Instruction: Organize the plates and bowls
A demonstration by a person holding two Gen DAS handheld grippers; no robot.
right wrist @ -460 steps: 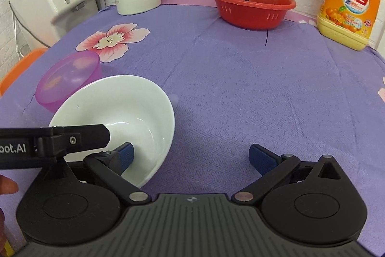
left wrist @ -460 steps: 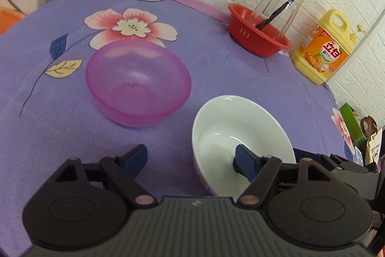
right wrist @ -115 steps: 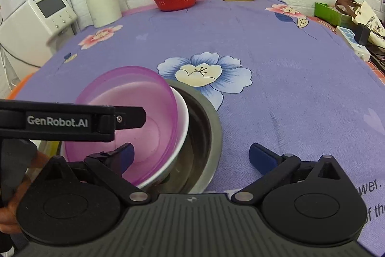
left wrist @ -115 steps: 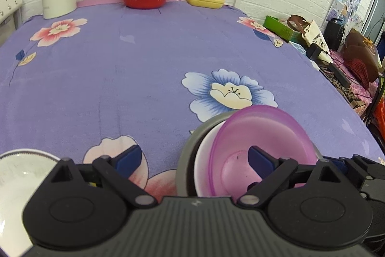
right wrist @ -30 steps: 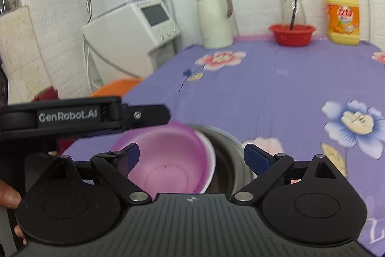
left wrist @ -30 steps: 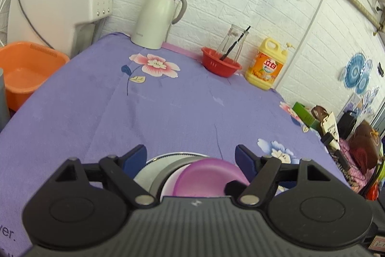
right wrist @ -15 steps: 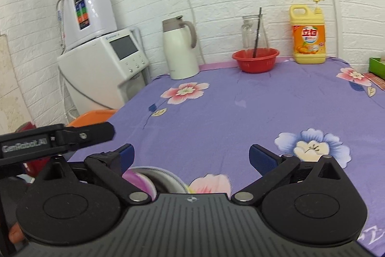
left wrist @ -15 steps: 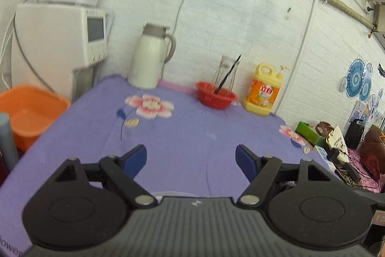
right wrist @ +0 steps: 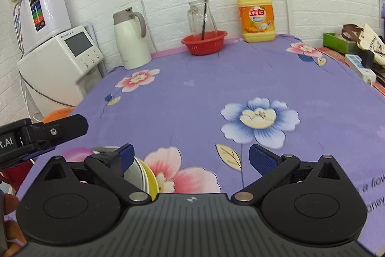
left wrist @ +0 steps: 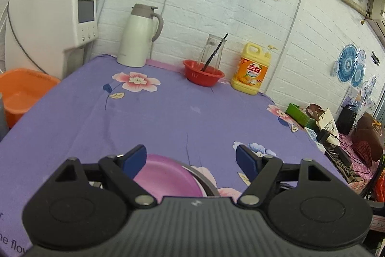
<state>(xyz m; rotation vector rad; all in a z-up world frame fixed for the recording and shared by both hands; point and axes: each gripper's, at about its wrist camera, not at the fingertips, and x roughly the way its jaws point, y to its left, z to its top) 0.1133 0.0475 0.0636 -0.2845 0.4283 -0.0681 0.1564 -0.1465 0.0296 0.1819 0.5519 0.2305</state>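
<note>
A white brick wall backs a desk (left wrist: 182, 117) draped in purple floral cloth, with a thermos (left wrist: 138, 36), a red basket (left wrist: 203, 75) and a yellow detergent jug (left wrist: 252, 69) lined up along its far edge. At the near edge, just under my left hand-held gripper (left wrist: 191, 158), sits the nested stack: a pink bowl (left wrist: 166, 177) inside a metal bowl (left wrist: 204, 181), whose grey rim shows to its right. From the right wrist view the same stack peeks out at the lower left, beside a yellow rim (right wrist: 150, 178) I cannot identify for certain.

Both tools stand apart and carry nothing: the left one's blue pads are spread wide above the stack, and my right hand-held gripper (right wrist: 191, 158) has its pads wide over bare cloth and a pink printed flower.

I judge the stacking largely done, and the step in hand is to clear away cleanly. To do it well, I lift before I travel, keep the left pad off the pink rim so the nest does not tip, and watch the near desk edge, which lies close to the stack.
</note>
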